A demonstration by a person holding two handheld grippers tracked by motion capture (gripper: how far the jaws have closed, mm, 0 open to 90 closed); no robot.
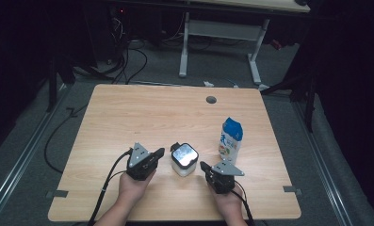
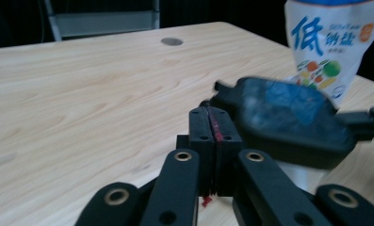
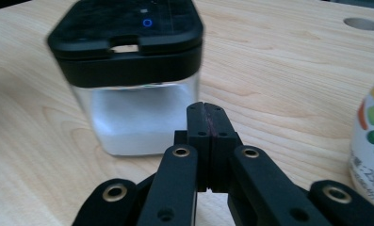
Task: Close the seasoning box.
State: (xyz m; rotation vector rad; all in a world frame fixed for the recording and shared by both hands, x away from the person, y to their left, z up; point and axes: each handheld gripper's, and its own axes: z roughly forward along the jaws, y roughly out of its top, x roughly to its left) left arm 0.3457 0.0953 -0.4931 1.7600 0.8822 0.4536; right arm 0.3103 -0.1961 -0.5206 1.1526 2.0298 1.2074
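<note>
Squarely, a black-lidded clear jar (image 1: 184,160) holds white powder.

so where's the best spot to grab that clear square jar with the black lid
Probably the clear square jar with the black lid is best taken by its flat clear walls just under the lid, coming level from the side. It stands upright on the wooden table between both shut grippers, and those parallel walls suit flat fingers. The wider lid rim above might stop a slip. The blue and white carton stands apart.
</note>
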